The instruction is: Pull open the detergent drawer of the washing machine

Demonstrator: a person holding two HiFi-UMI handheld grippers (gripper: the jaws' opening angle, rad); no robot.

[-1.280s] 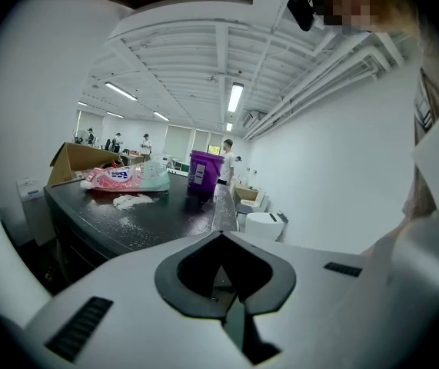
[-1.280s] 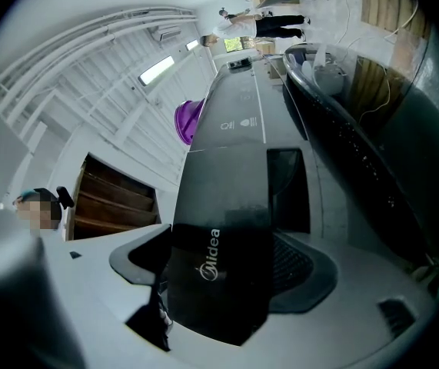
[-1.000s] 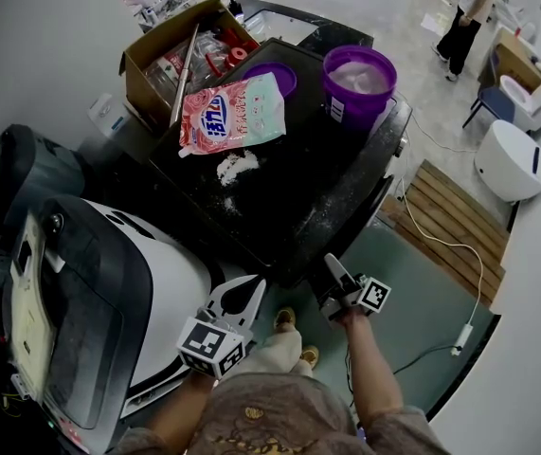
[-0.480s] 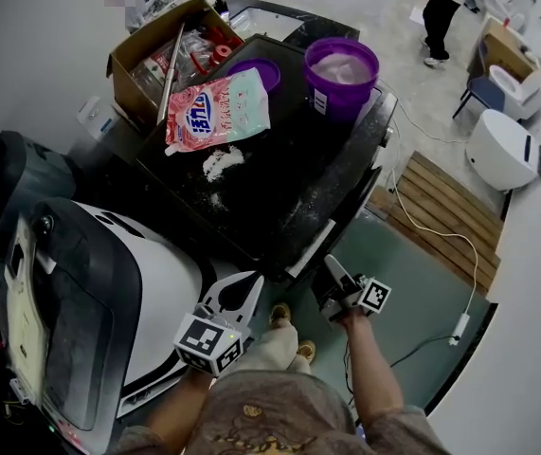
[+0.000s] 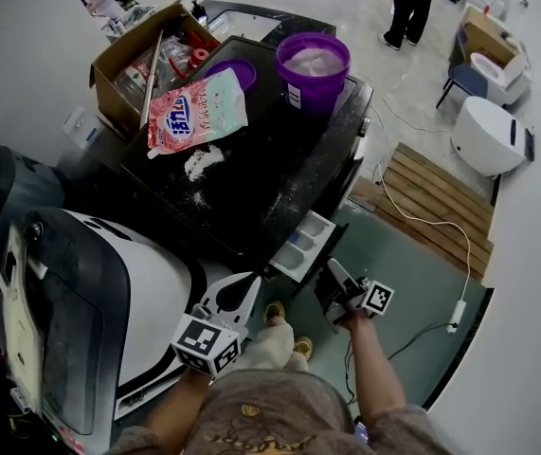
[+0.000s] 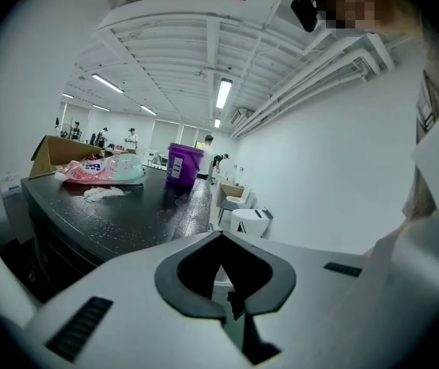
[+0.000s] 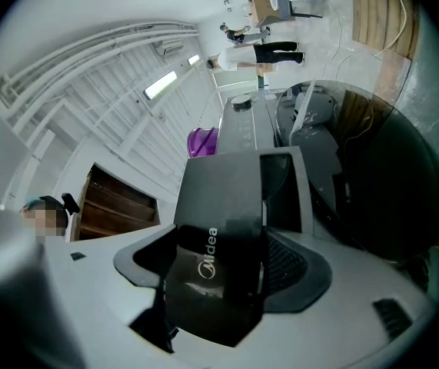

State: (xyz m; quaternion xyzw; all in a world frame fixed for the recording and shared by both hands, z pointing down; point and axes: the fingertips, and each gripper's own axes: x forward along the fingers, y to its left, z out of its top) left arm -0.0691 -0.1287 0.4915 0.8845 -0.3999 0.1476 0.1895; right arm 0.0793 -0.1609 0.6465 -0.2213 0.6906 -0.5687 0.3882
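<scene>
The washing machine [image 5: 251, 192] has a black top, and its detergent drawer [image 5: 300, 245] sticks out of the front with its grey compartments showing. My right gripper [image 5: 333, 284] is shut on the drawer's black front panel [image 7: 227, 198], which carries a Midea logo and fills the space between the jaws of my right gripper [image 7: 223, 271]. My left gripper [image 5: 248, 288] hangs to the left of the drawer, in front of the machine, apart from it. In the left gripper view the left gripper [image 6: 221, 241] has its tips together and holds nothing.
On the machine's top lie a pink detergent bag [image 5: 194, 112], spilled white powder [image 5: 204, 164] and a purple bucket [image 5: 312, 69]. A cardboard box [image 5: 123, 60] stands behind. A white appliance with a dark lid [image 5: 71, 320] is at left, a wooden pallet [image 5: 431, 207] and a cable at right.
The drawer has slid out of the machine toward me with my right gripper shut on its front; its compartments now show. My left gripper has shifted slightly beside it.
</scene>
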